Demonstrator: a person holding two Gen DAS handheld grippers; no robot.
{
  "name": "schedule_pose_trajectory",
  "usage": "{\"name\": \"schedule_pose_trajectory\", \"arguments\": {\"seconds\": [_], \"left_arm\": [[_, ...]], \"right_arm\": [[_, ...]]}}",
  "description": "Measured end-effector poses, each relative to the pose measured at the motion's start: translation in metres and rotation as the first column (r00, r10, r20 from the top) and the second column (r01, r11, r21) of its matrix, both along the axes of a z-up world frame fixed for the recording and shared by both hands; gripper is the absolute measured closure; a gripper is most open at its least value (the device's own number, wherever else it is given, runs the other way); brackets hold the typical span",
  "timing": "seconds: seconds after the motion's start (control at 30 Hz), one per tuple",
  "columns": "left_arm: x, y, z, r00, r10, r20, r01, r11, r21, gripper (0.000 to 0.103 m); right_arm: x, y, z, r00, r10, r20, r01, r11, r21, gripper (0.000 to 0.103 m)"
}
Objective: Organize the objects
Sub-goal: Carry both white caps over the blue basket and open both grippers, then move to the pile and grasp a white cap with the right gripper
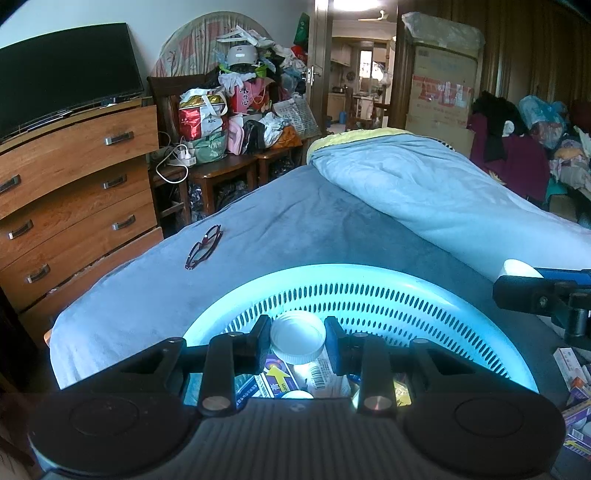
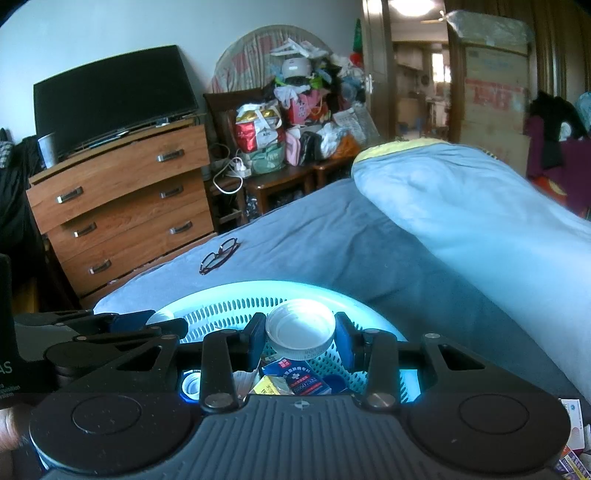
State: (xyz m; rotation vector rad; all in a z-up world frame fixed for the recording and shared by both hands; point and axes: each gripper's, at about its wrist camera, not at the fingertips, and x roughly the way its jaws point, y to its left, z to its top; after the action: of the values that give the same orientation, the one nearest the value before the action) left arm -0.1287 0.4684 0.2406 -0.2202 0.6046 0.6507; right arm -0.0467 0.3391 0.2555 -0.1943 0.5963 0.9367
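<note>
Above basket (image 1: 480, 295): each hand-held gripper (image 1: 297, 341) (image 2: 300, 339) pinching white bottle (image 1: 297, 338) (image 2: 300, 332).

Plenty of open blue bedspread (image 1: 295, 221) mid-frame beyond the round pale-blue slotted plastic basket (image 1: 369, 275). Only the dark-rimmed glasses (image 1: 204, 246) sit left of centre there, and the rolled light-blue quilt (image 1: 443, 192) walls off the right.

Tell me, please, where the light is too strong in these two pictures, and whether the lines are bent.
Left wrist view: the basket rim glows overexposed cyan, and the ceiling light is blown out; the dresser edges curve from fisheye distortion. Right wrist view: the same rim glares, the white cap is washed out, and the corners darken.
</note>
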Motion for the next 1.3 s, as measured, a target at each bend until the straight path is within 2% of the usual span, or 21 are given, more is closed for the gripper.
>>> {"name": "schedule_pose_trajectory", "arguments": {"seconds": [0.57, 0.63, 0.67, 0.7, 0.73, 1.3], "left_arm": [[0.004, 0.003, -0.011, 1.000, 0.009, -0.023, -0.009, 1.000, -0.003, 0.069], [0.004, 0.001, -0.011, 1.000, 0.017, -0.023, -0.017, 1.000, 0.018, 0.058], [0.003, 0.000, -0.011, 1.000, 0.021, -0.020, -0.020, 0.999, 0.027, 0.044], [0.003, 0.000, -0.011, 1.000, 0.025, -0.016, -0.024, 0.999, 0.037, 0.035], [0.003, -0.001, -0.011, 1.000, 0.029, -0.011, -0.029, 0.998, 0.050, 0.033], [0.003, -0.009, -0.005, 1.000, 0.000, -0.007, 0.000, 0.998, 0.068, 0.030]], "right_arm": [[0.005, -0.001, -0.004, 1.000, -0.001, 0.005, 0.001, 1.000, -0.008, 0.062], [0.005, 0.000, -0.003, 1.000, -0.005, 0.017, 0.005, 1.000, -0.009, 0.062], [0.004, 0.001, -0.003, 1.000, -0.009, 0.028, 0.010, 1.000, -0.009, 0.056], [0.004, 0.000, -0.003, 0.999, -0.014, 0.038, 0.014, 1.000, -0.009, 0.046], [0.004, 0.000, -0.003, 0.999, -0.018, 0.048, 0.018, 1.000, -0.007, 0.042], [-0.001, -0.014, -0.002, 0.995, -0.031, 0.099, 0.030, 0.999, 0.011, 0.035]]}}
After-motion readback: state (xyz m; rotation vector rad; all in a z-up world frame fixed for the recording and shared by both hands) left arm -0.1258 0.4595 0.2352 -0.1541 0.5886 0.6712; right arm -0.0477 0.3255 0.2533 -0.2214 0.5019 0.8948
